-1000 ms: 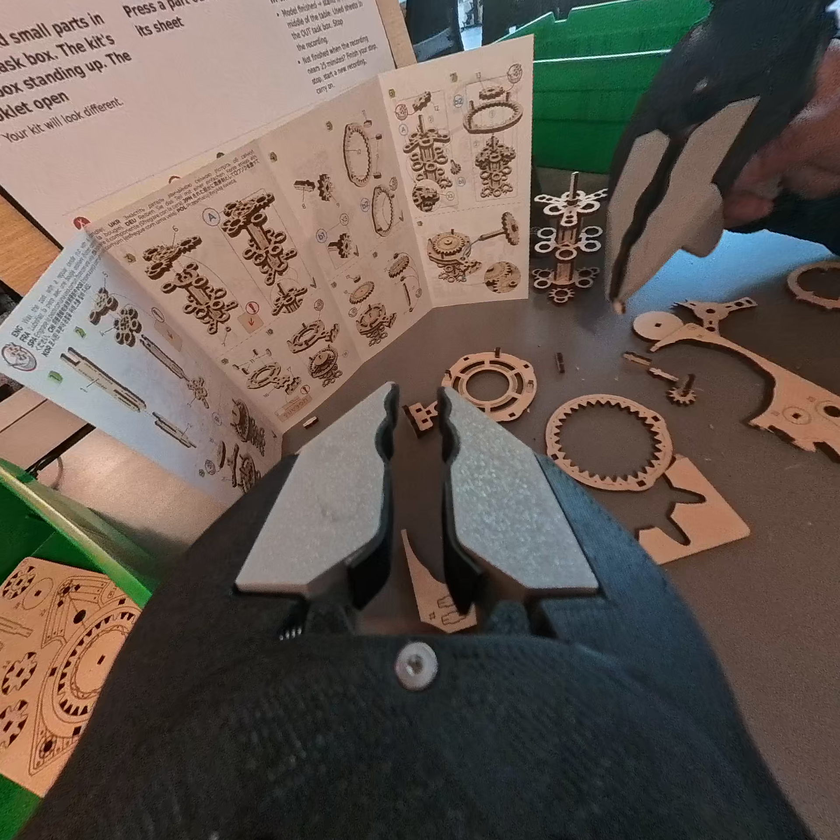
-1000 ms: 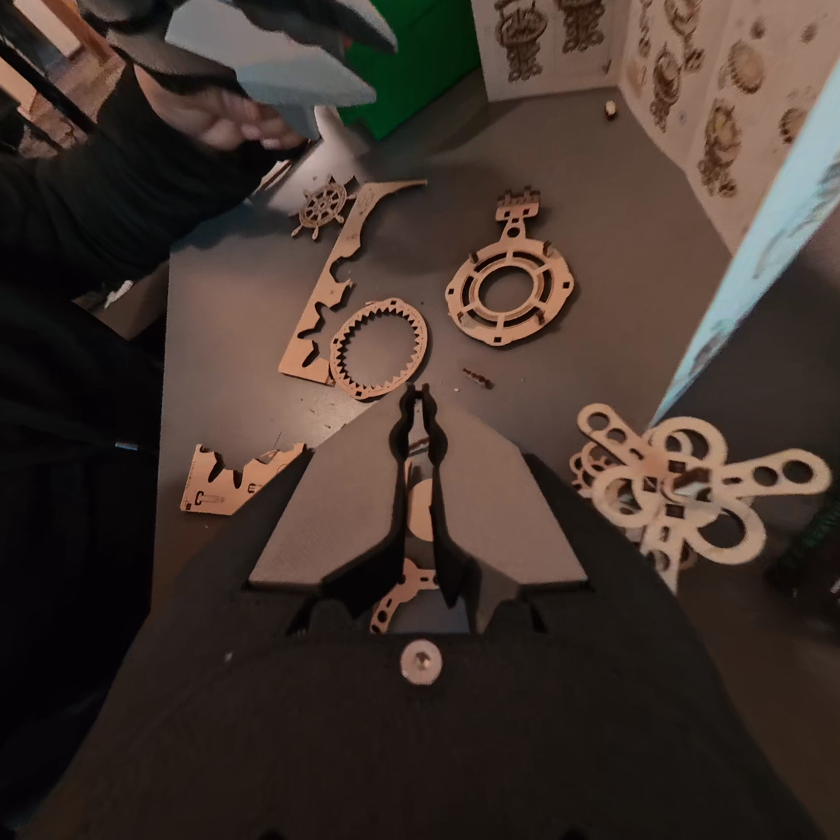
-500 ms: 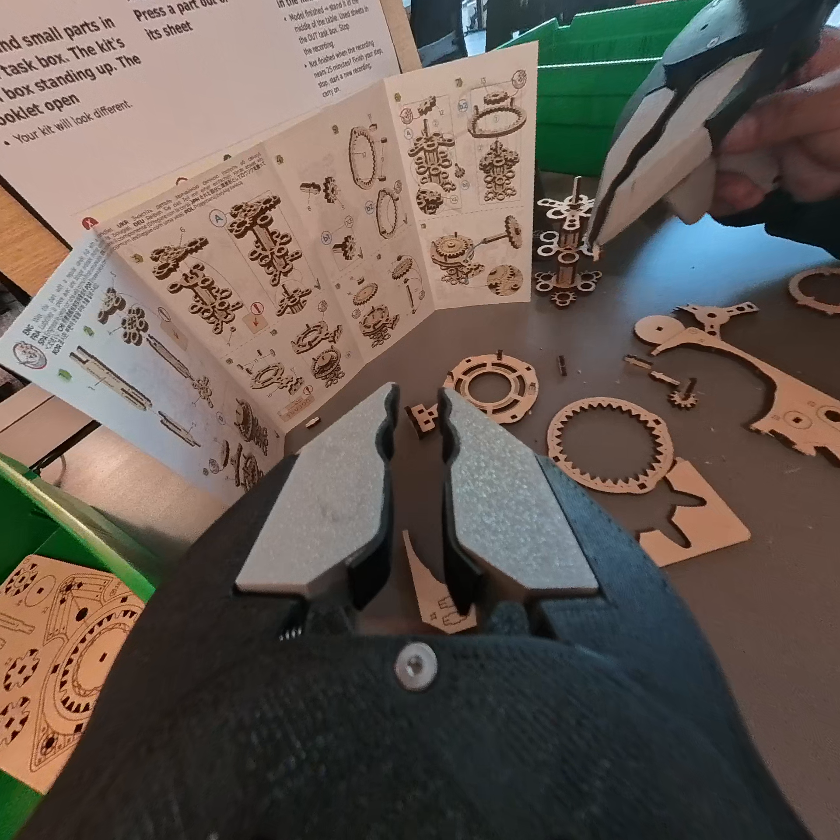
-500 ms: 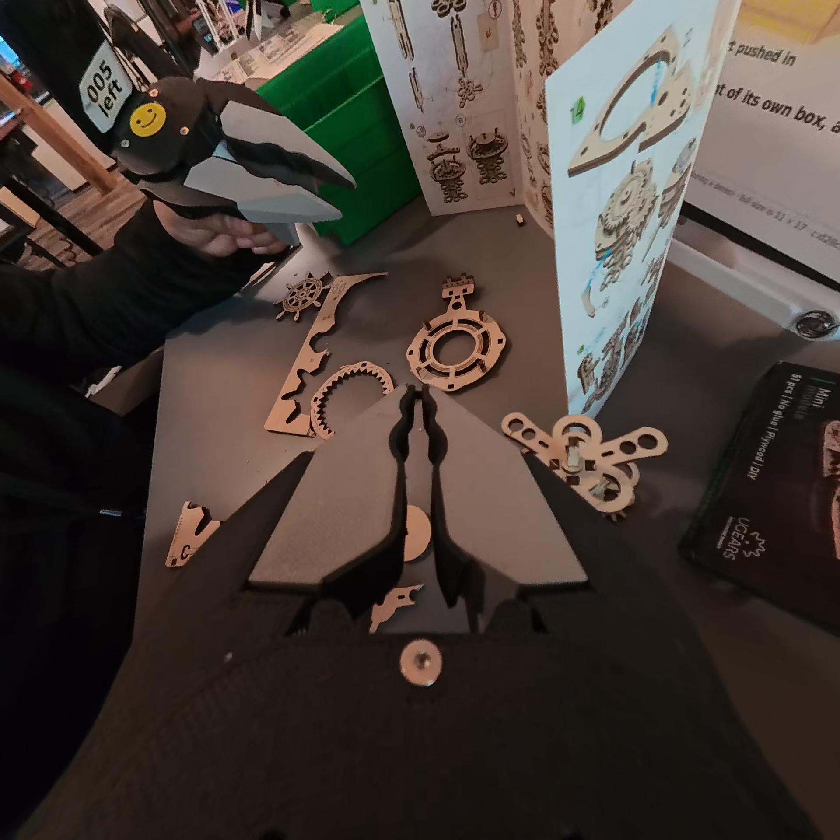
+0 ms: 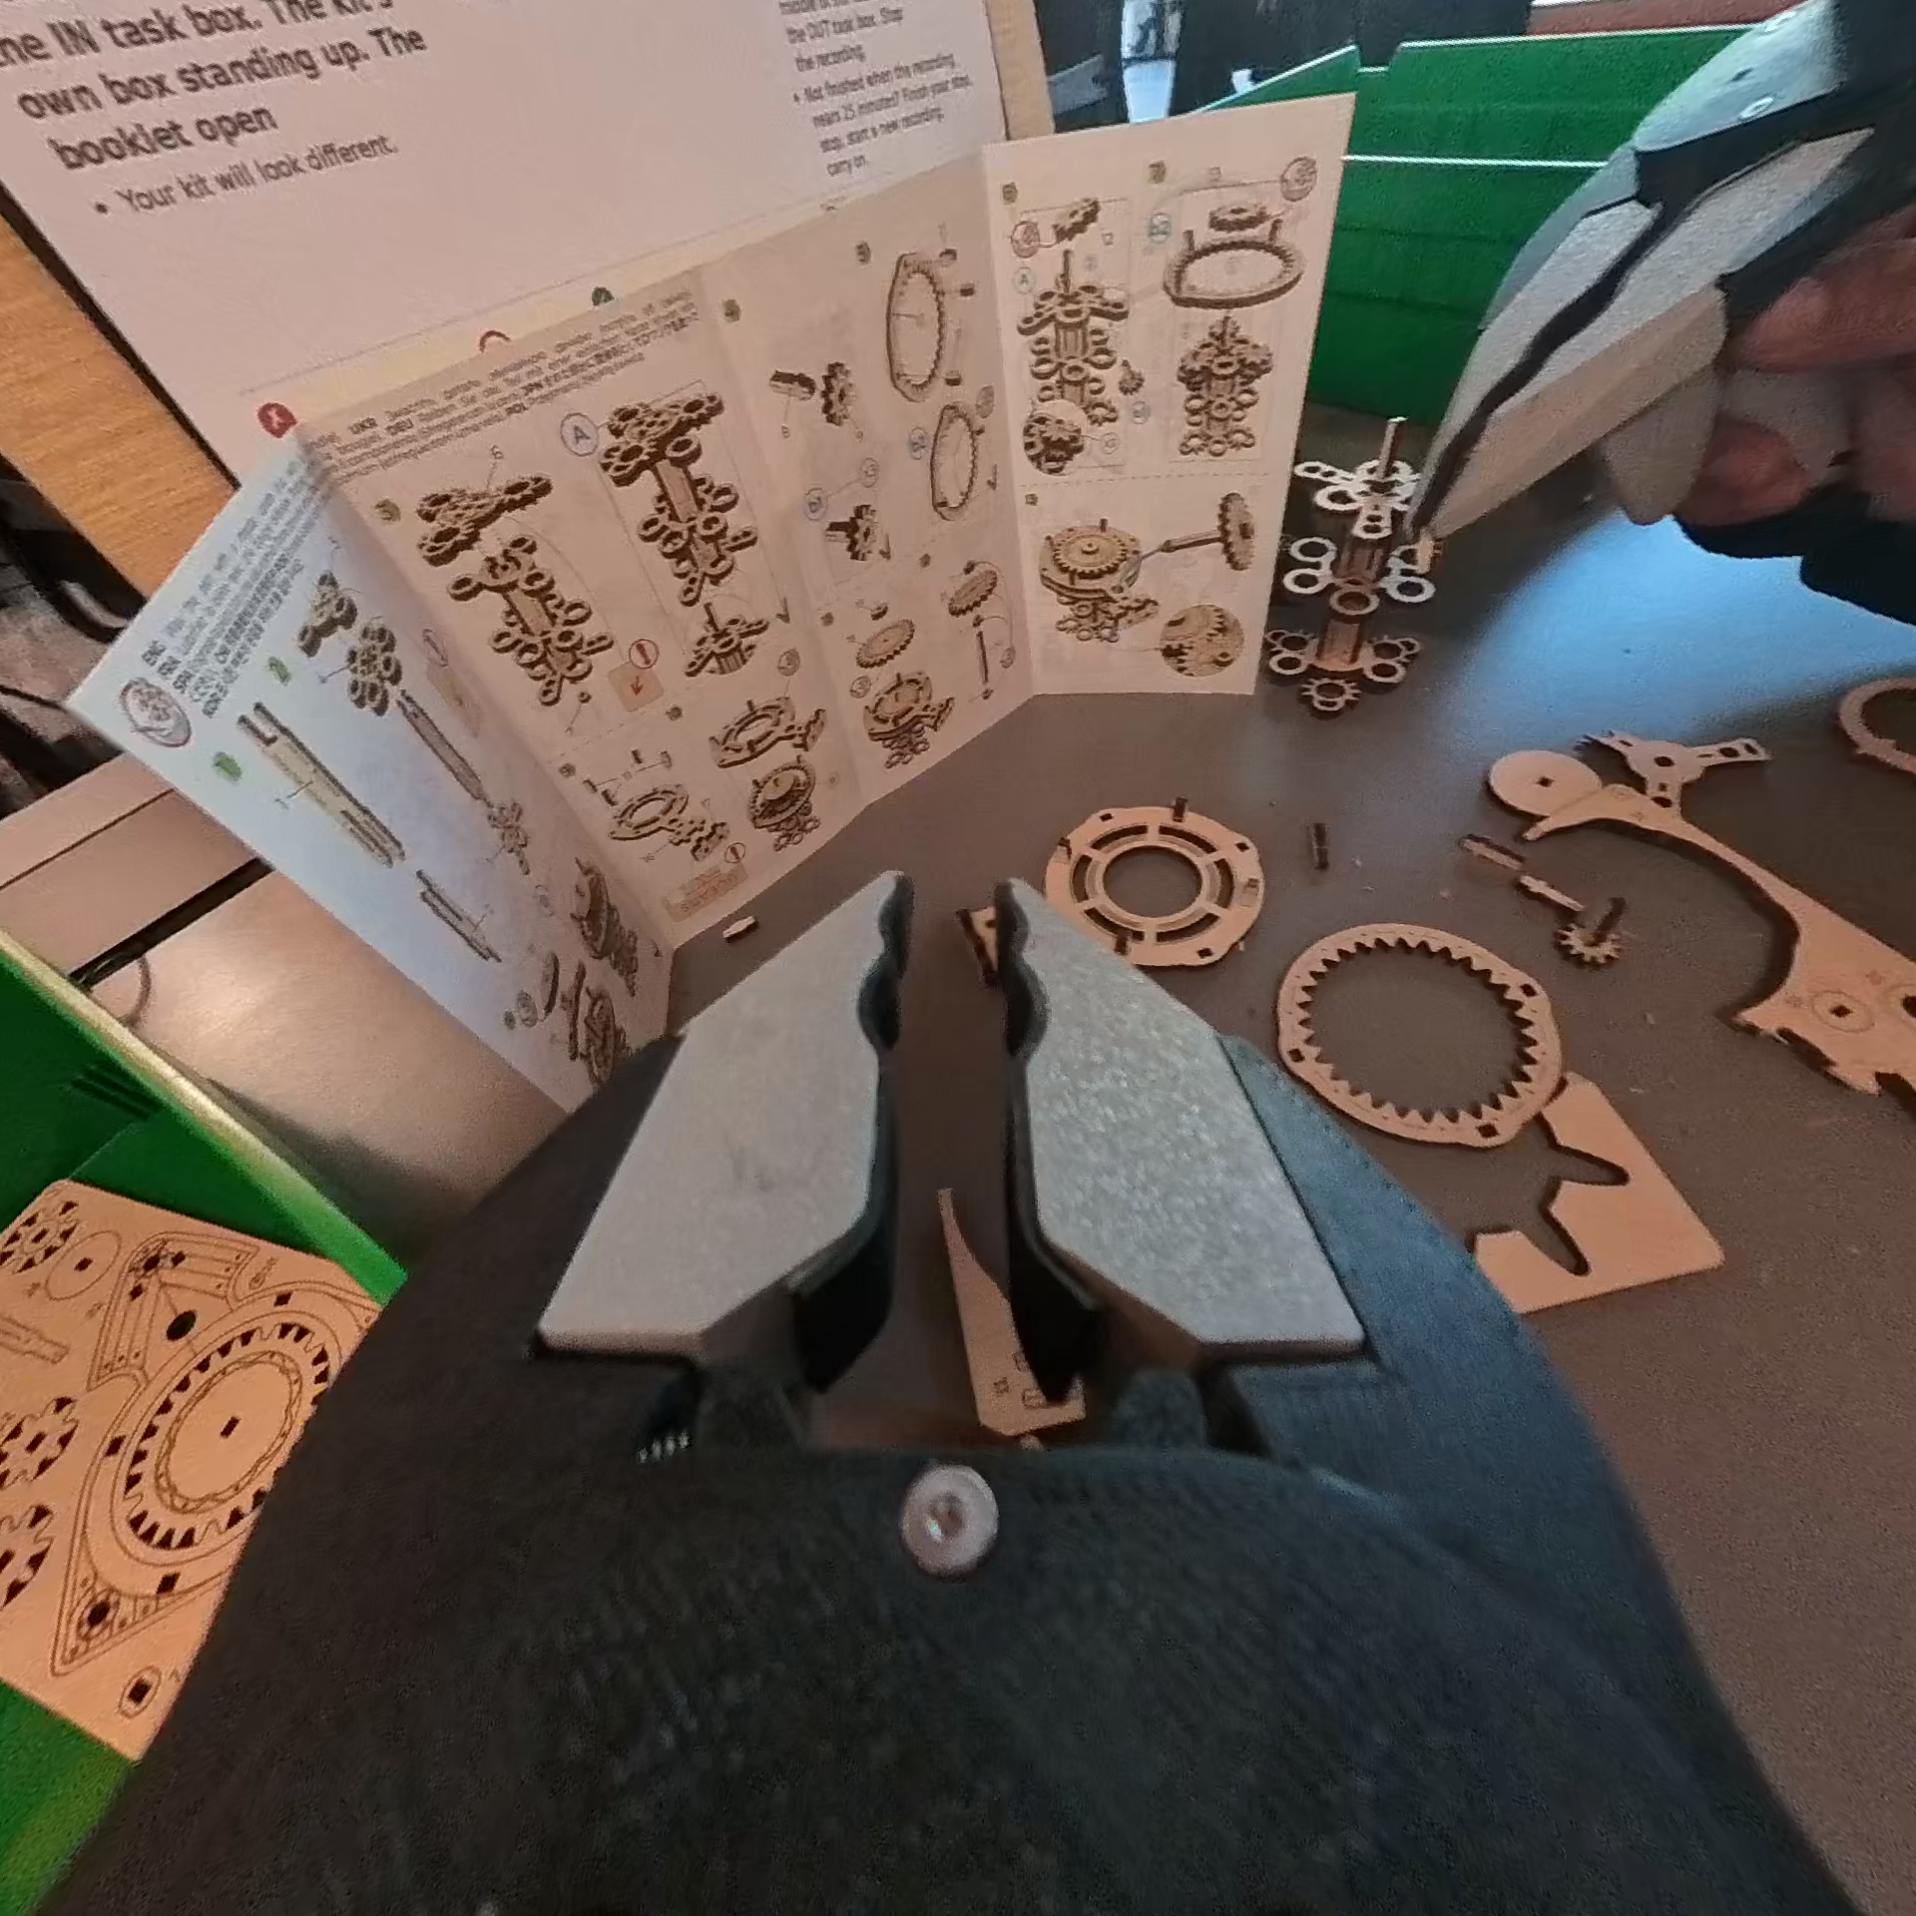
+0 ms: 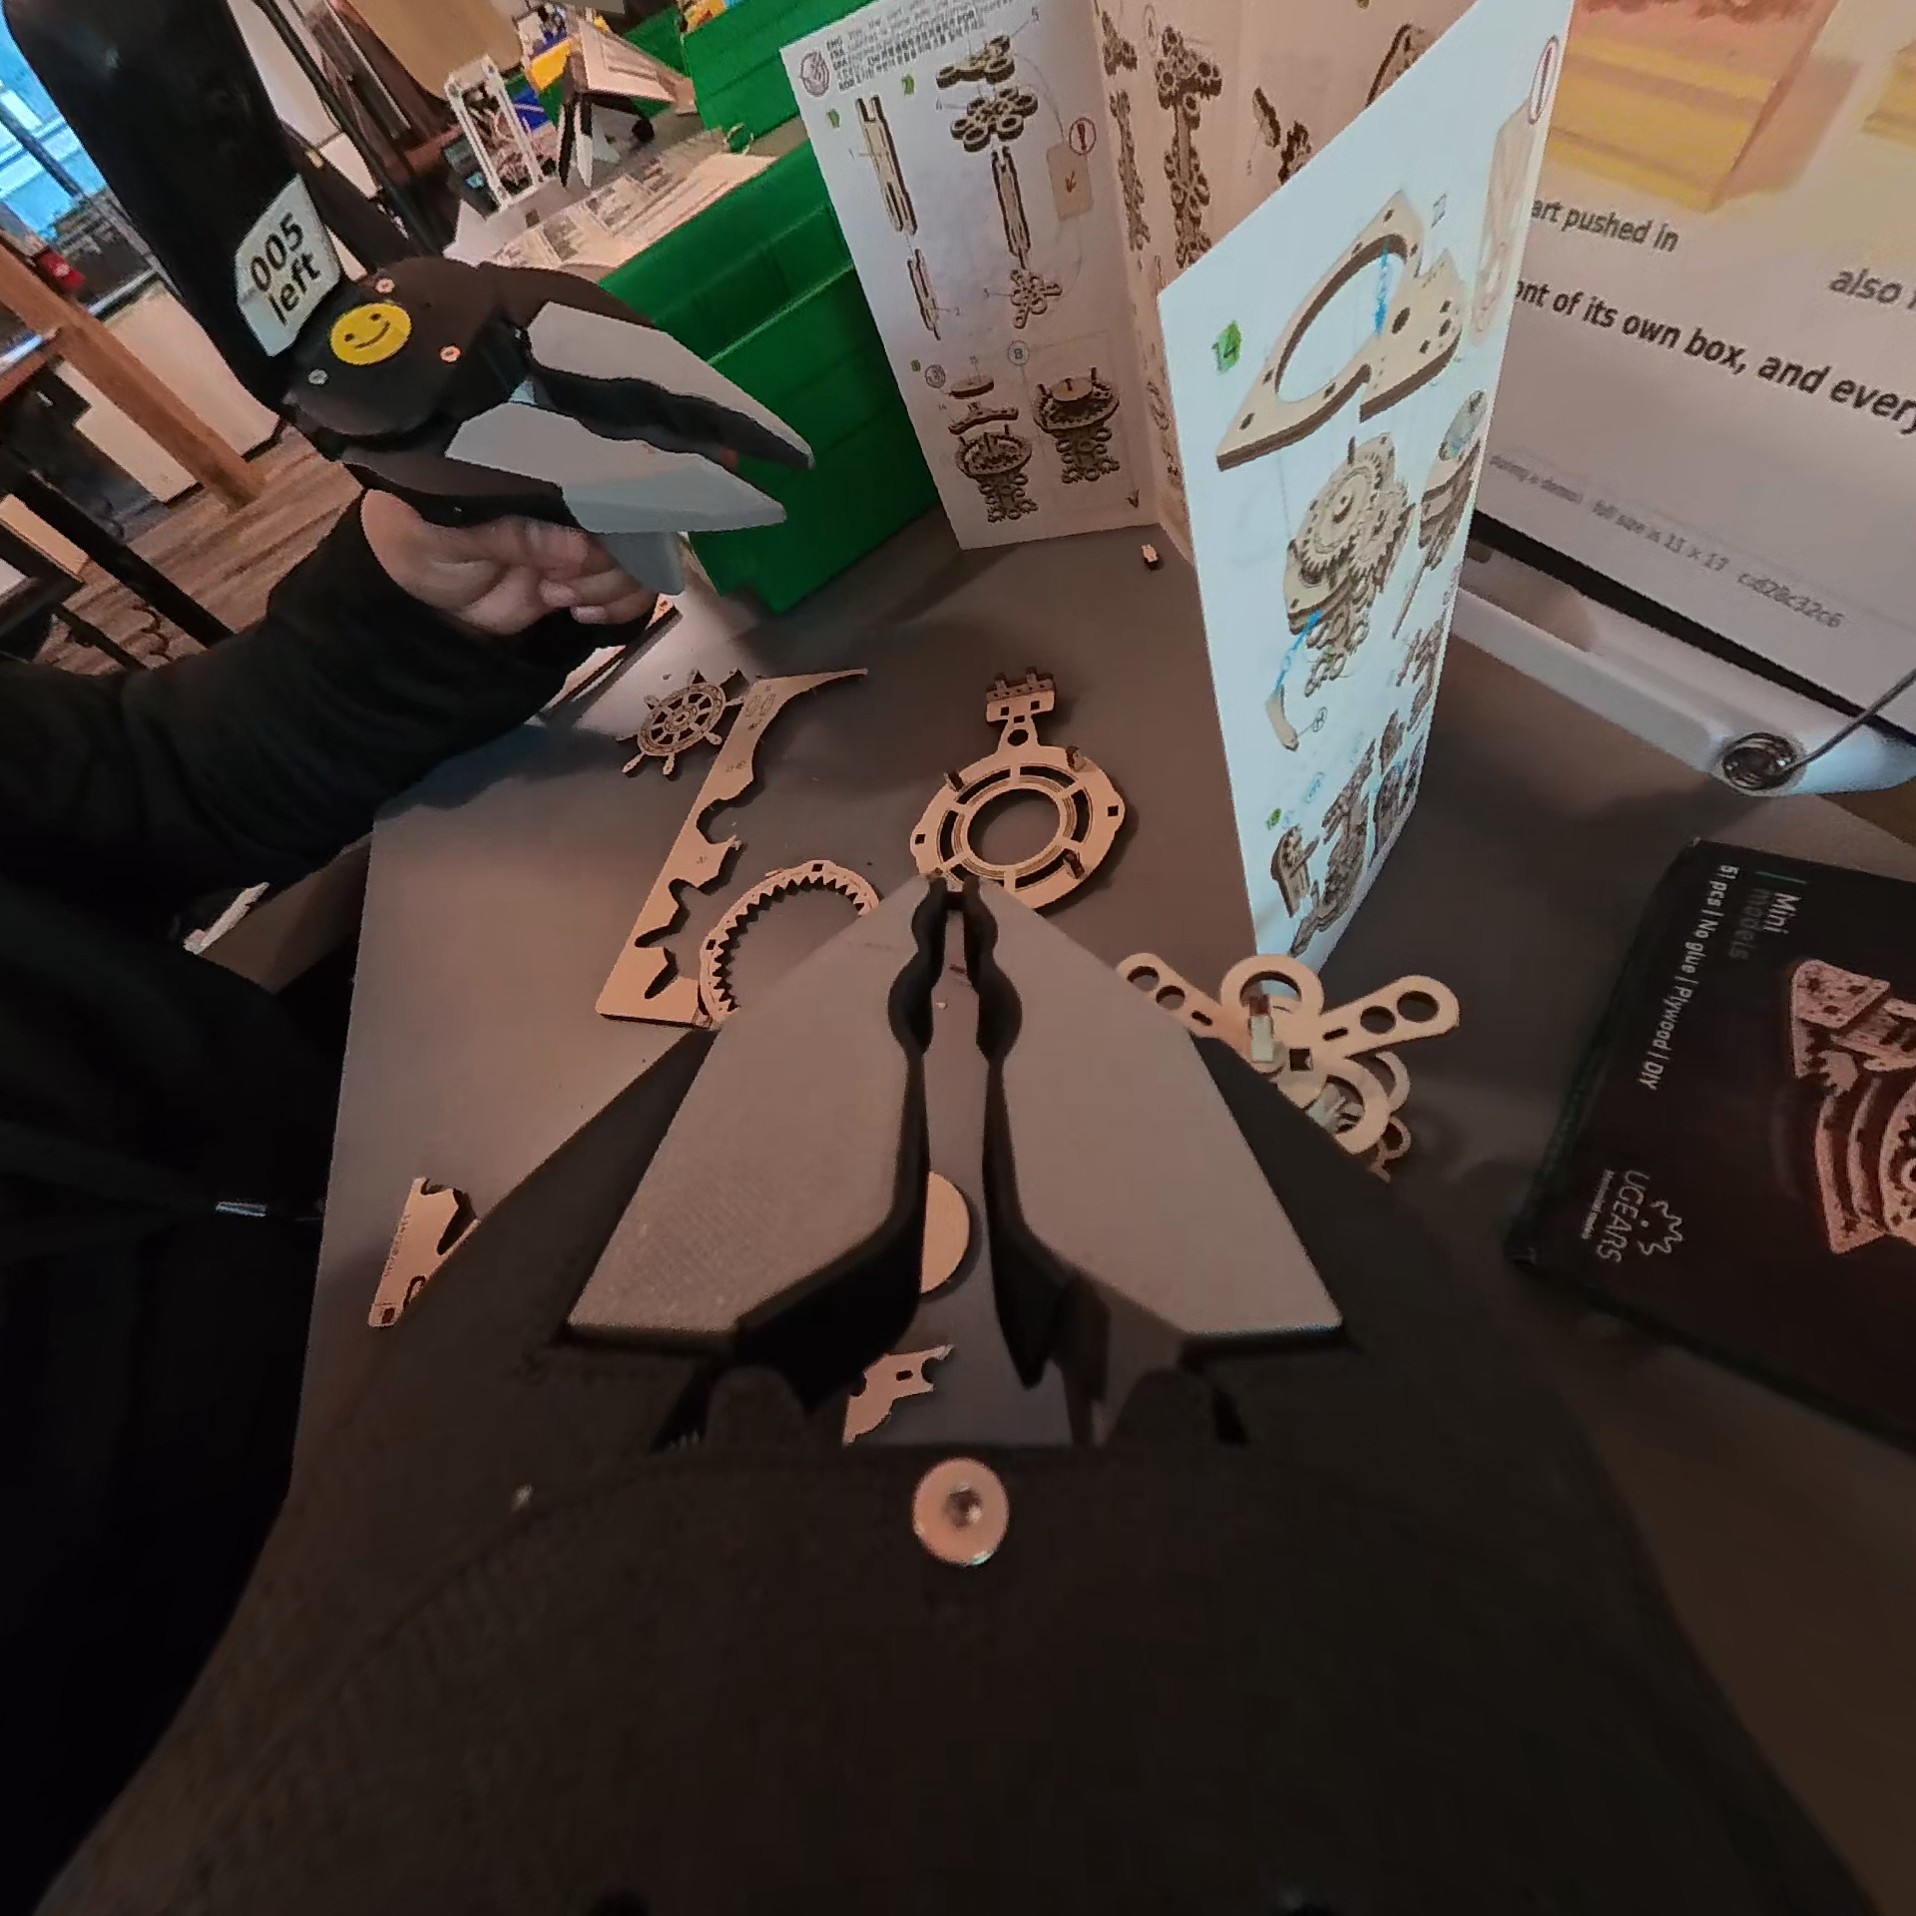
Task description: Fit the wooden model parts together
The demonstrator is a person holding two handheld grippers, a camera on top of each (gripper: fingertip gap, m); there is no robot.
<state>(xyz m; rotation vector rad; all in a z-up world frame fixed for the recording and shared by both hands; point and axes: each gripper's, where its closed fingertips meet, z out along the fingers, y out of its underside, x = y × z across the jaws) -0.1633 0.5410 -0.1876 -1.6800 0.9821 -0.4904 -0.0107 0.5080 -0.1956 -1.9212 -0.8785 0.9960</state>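
Stacked wooden spindle assembly [image 5: 1348,581] upright on the grey table [image 5: 1711,1555], just right of the folded instruction booklet [image 5: 788,539]. Right gripper [image 5: 1436,518], a second ago low over the loose flat parts, now raised with tips nearly pressed together beside the stack's top tier; contact not clear, nothing visibly pinched. Left gripper [image 5: 954,912] slightly spread, empty, above the slotted ring [image 5: 1151,881] and toothed ring gear [image 5: 1415,1032]; probably a regrasp before fitting.
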